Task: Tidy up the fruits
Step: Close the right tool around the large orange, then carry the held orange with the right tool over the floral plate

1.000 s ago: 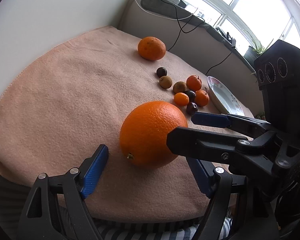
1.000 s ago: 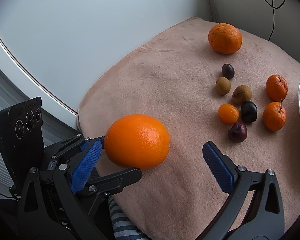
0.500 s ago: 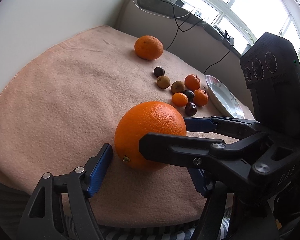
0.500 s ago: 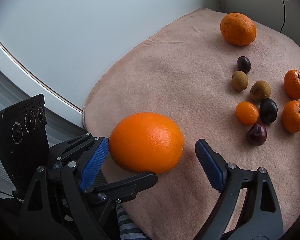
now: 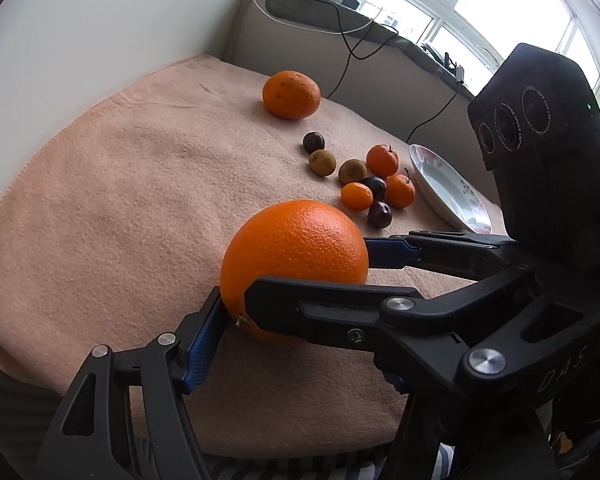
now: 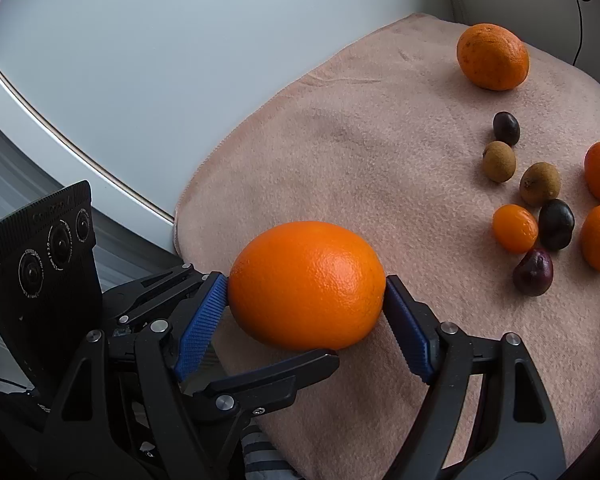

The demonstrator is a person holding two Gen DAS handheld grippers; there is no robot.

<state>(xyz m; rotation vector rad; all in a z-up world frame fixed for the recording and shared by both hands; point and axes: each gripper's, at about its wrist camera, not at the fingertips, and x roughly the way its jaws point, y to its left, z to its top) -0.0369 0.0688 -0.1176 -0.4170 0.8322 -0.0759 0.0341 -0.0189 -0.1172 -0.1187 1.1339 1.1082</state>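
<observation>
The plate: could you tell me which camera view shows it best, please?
The left wrist view: the white plate lies on the cloth beyond the small fruit, most of its rim and floral pattern visible, its near end behind the right gripper. The right wrist view does not show it.

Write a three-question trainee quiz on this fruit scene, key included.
1. True or false: the visible part of the white plate holds fruit.
2. How many small fruits lie on the peach cloth near the plate? A) five B) eight C) eleven
3. Fill in: the right gripper has its blue pads touching opposite sides of the ___.
Key: 1 false; 2 B; 3 large orange.
</observation>
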